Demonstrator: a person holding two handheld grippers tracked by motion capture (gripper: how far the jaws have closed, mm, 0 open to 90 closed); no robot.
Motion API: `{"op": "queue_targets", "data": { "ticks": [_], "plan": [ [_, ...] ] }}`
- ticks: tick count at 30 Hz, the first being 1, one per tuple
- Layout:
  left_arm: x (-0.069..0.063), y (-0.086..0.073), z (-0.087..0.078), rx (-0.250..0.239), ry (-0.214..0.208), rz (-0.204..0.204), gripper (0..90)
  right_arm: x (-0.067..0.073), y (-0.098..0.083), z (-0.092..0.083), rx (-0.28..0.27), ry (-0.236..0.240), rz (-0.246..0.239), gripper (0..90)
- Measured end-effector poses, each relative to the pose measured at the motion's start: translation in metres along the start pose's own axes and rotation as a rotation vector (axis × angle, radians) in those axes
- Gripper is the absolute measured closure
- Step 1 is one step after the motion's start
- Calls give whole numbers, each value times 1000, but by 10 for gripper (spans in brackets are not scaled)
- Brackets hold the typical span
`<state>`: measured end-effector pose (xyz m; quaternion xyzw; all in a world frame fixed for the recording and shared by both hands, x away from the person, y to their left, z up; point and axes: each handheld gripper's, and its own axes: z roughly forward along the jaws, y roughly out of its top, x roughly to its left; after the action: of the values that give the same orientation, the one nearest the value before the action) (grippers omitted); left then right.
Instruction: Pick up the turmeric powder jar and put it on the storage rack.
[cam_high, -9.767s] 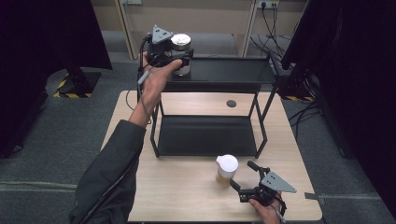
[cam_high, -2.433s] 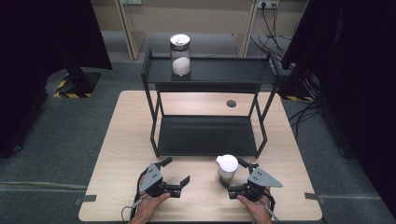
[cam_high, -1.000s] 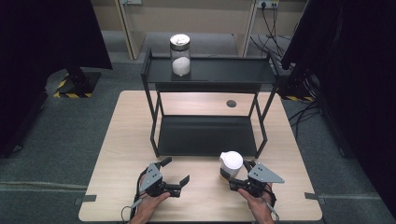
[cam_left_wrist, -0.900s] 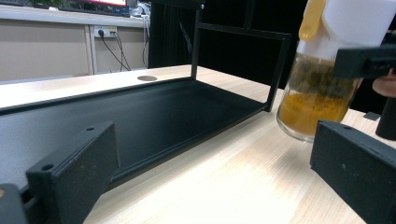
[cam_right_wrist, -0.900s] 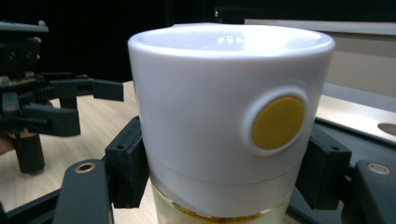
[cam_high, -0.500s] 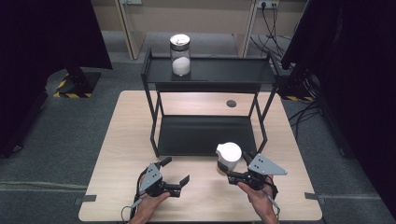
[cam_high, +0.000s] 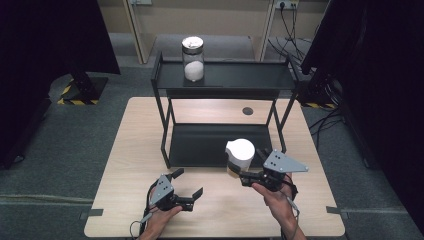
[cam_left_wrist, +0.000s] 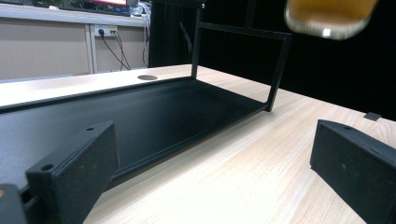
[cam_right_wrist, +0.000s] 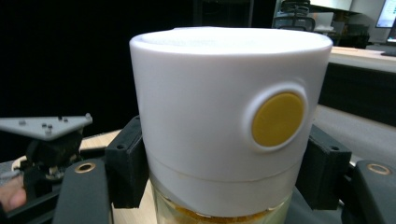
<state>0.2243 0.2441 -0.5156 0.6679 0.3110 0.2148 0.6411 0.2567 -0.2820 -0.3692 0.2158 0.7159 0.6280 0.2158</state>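
A glass jar (cam_high: 240, 152) with a tall white lid and yellow contents hangs above the table, in front of the black rack's lower shelf (cam_high: 210, 145). My right gripper (cam_high: 239, 172) is shut on it, its pads pressing both sides just below the lid (cam_right_wrist: 219, 107). A yellow round spot marks the lid. My left gripper (cam_high: 188, 182) rests open on the table near the front edge, with nothing between its jaws. In the left gripper view the jar's base (cam_left_wrist: 329, 16) shows high up at the right.
A second jar (cam_high: 193, 59) holding white powder stands at the left of the rack's top shelf (cam_high: 240, 77). The table (cam_high: 130, 150) has a round hole (cam_high: 247, 110) behind the rack. Dark curtains stand at both sides.
My right gripper has lifted the white-lidded jar off the table and carried it slightly toward the rack. The left gripper has stayed where it was.
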Motion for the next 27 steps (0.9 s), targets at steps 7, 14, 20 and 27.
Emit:
{"op": "queue_targets", "data": {
  "ticks": [7, 14, 20, 27],
  "plan": [
    [0, 0, 0, 2, -4, -5, 5, -14, 28, 8, -2, 71, 34, 310],
    [1, 0, 0, 3, -1, -14, 5, -20, 58, 15, 10, 99, 25, 309],
    [2, 0, 0, 3, -1, -25, 5, -29, 85, 20, 14, 120, 36, 309],
    [2, -1, 0, 8, -3, -26, 5, -36, 115, 26, 12, 112, 29, 309]
  ]
}}
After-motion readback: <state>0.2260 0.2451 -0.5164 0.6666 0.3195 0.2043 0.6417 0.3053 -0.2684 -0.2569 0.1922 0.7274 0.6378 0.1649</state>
